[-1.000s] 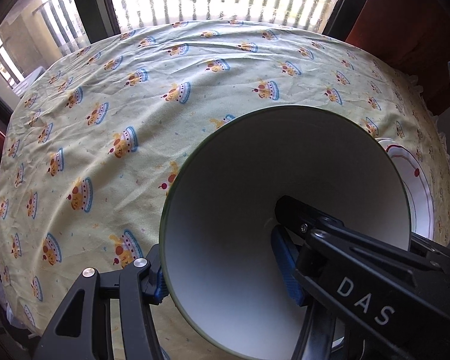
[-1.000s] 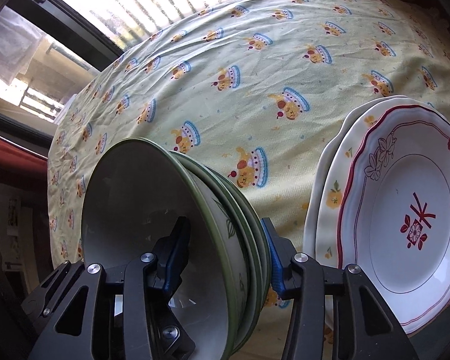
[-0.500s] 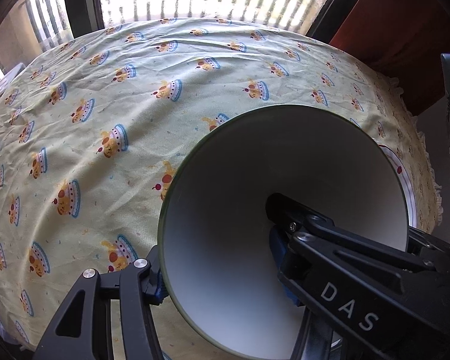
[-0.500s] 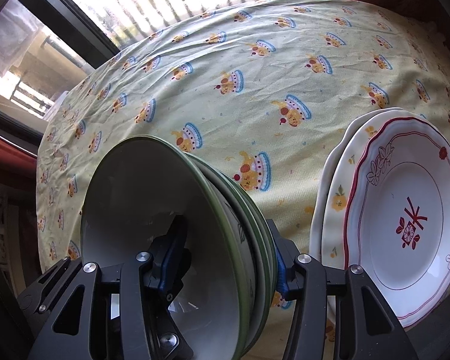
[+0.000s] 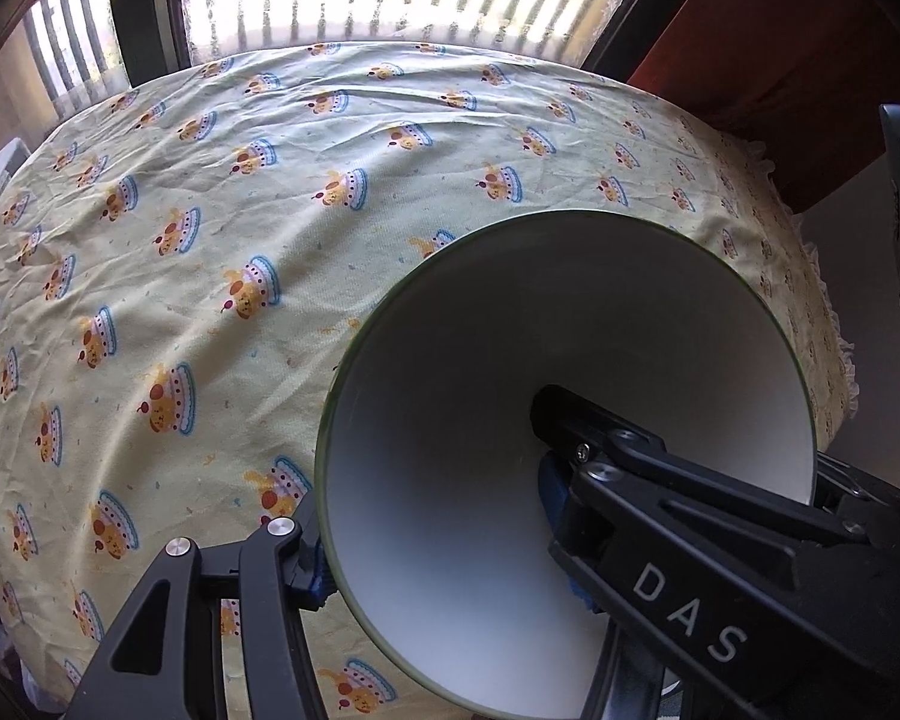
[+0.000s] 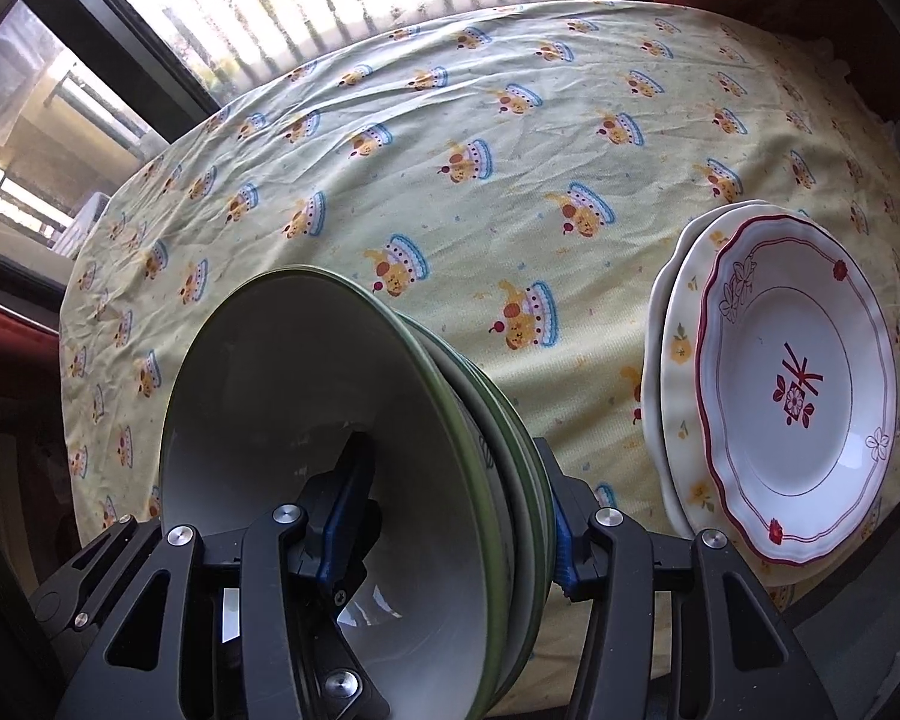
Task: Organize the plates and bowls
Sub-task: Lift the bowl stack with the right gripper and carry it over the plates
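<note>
Here the left gripper (image 5: 432,516) is clamping a white, green-rimmed bowl (image 5: 486,420) by its wall, one finger inside, lettered "DAS". The right gripper (image 6: 450,516) is pinching a nested stack of bowls (image 6: 390,432), same green rims, tilted above the tablecloth (image 6: 450,120). Plates (image 6: 792,414) are lying stacked on that cloth, right of the stack; the top one is showing red trim and a red character.
</note>
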Tool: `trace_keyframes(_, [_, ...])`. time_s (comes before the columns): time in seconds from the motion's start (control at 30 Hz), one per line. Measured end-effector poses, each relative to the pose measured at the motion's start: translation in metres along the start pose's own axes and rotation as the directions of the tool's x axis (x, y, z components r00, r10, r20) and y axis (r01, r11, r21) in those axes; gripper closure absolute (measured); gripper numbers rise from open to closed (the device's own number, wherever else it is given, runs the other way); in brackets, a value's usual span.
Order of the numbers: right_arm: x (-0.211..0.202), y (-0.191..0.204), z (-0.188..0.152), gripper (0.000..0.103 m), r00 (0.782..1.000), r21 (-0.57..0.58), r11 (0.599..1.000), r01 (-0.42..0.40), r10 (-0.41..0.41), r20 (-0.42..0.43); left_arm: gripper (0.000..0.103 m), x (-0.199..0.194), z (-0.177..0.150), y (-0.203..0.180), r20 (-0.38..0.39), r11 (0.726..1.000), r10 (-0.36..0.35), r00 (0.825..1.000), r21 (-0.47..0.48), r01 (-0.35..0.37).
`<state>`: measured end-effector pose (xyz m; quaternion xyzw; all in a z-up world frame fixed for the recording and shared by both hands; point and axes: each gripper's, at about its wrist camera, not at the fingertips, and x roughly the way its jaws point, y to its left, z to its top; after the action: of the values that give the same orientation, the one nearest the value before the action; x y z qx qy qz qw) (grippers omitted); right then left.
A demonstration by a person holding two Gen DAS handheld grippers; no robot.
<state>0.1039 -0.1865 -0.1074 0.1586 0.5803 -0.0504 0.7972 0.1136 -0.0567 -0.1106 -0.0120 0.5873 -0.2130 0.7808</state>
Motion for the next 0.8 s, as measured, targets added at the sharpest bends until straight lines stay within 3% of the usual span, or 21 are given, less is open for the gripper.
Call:
trace_keyframes(0.33, [-0.031,-0.018,0.006,0.049,0.998,-0.016,0.999,-0.034,0.035,0.058,0.045,-0.02,0.006,-0.031,0.071,0.999,0.039,0.997,0.021,-0.041])
trace_keyframes(0.8, [-0.063,-0.064,0.021,0.049,0.99,-0.101,0.991,-0.085,0.095,0.1,0.045,-0.027,0.01,-0.085,0.149,0.995,0.09,0.985,-0.046,-0.084])
